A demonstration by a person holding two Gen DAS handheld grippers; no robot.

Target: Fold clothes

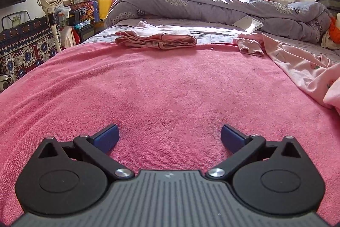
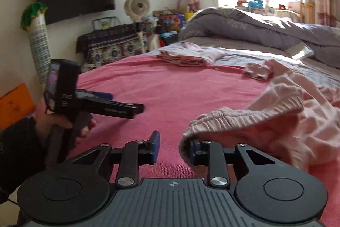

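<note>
Picking up the next garment, by the look of it: pink elastic-waist trousers (image 2: 282,107) heaped on the right of the pink blanket (image 2: 170,86), waistband draped over one pad of the right gripper (image 2: 173,147), jaws parted with nothing pinched between them yet. Left gripper (image 1: 170,137) spread wide over bare blanket, holding nothing, well apart from the trousers. Already folded pink piece (image 1: 156,38) parked at the far edge; next, probably closing on the waistband, bringing the left across to the other side and spreading flat.
</note>
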